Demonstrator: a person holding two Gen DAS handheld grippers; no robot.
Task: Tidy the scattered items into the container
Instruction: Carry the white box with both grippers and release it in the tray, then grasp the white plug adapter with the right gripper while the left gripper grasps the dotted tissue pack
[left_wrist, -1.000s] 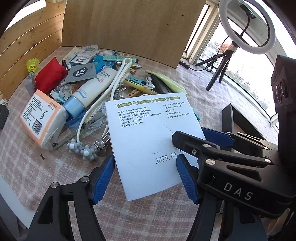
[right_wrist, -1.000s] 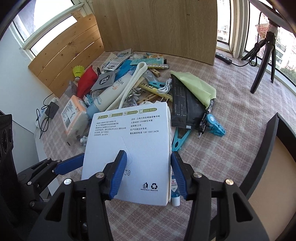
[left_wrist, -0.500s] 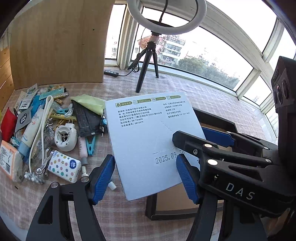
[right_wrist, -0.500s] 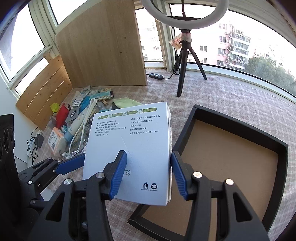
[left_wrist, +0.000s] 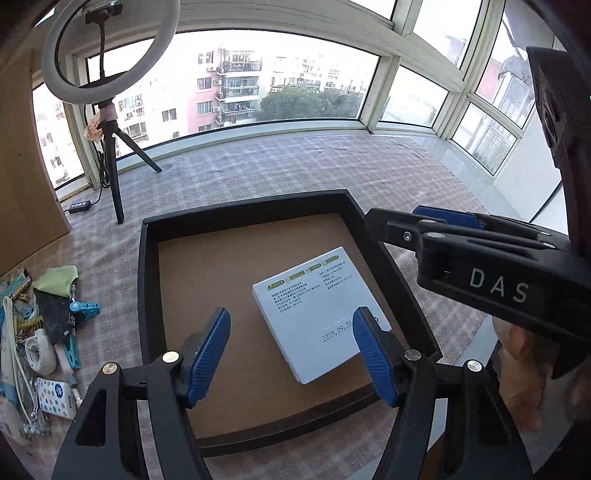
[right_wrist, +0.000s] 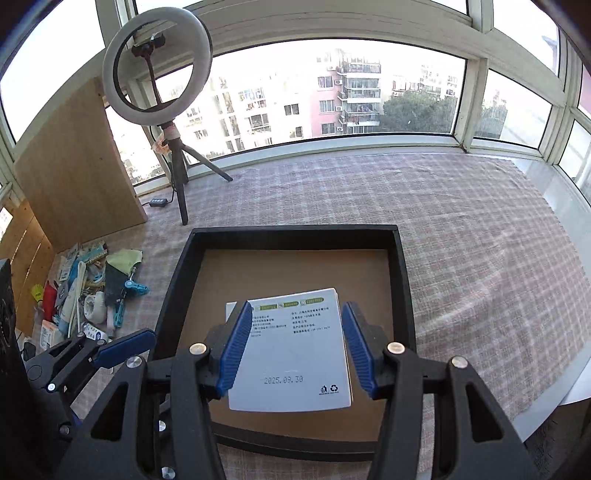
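A white flat box (left_wrist: 314, 306) with printed text and a date stamp lies flat on the brown floor of the black-rimmed tray (left_wrist: 147, 295), towards its near right corner. My left gripper (left_wrist: 291, 314) hangs open above the tray's near edge with nothing between its blue pads. The right gripper (left_wrist: 391, 218) hovers over the tray's right rim, apart from the box. In the right wrist view, the box (right_wrist: 295, 350) shows below and between the wide-apart pads of the right gripper (right_wrist: 295, 306), untouched. The left gripper (right_wrist: 92, 350) is at the lower left, beside the tray (right_wrist: 173, 295).
A pile of scattered items (left_wrist: 44, 332) (pegs, a green cloth, tubes, a tissue pack) lies on the checked cloth left of the tray. A ring light on a tripod (right_wrist: 177, 177) and a wooden board (right_wrist: 74, 166) stand behind. A hand (left_wrist: 517, 387) holds the right gripper.
Both grippers swung right from the pile to over the tray, carrying the white box. The box has been let go and now lies flat inside the tray.
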